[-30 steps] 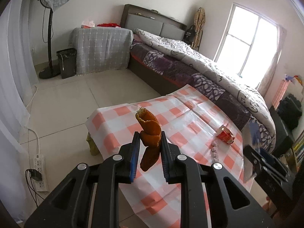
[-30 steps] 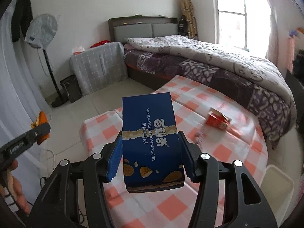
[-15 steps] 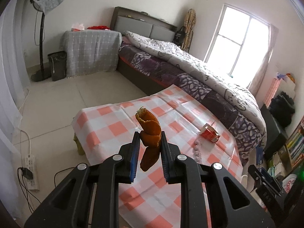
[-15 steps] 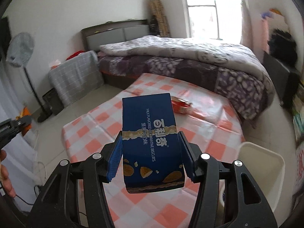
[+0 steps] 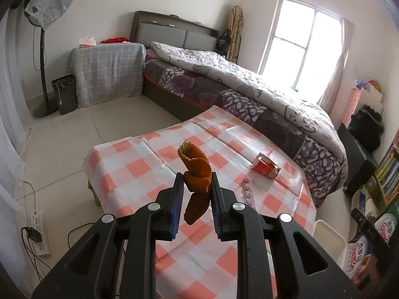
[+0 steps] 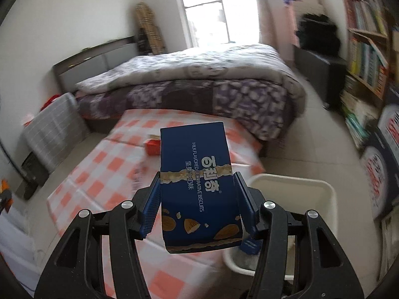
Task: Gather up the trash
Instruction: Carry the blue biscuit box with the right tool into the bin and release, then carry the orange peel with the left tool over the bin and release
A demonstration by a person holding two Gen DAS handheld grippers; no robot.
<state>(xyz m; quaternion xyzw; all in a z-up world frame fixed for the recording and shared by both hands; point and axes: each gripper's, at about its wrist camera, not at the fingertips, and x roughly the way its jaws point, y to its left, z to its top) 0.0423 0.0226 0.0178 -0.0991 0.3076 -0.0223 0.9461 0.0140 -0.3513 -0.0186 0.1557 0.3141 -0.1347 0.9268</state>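
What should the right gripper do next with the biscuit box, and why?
Probably carry the blue biscuit box right, over the white bin, then open. The right gripper holds it clamped above the checkered table, with the bin beside it.

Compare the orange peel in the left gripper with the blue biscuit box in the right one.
The orange peel is a curled, ragged strip; the blue biscuit box is a flat-sided printed carton. The peel is narrow, so the left gripper is nearly shut; the box holds the right gripper wide. Both are clamped and held above the checked tablecloth.
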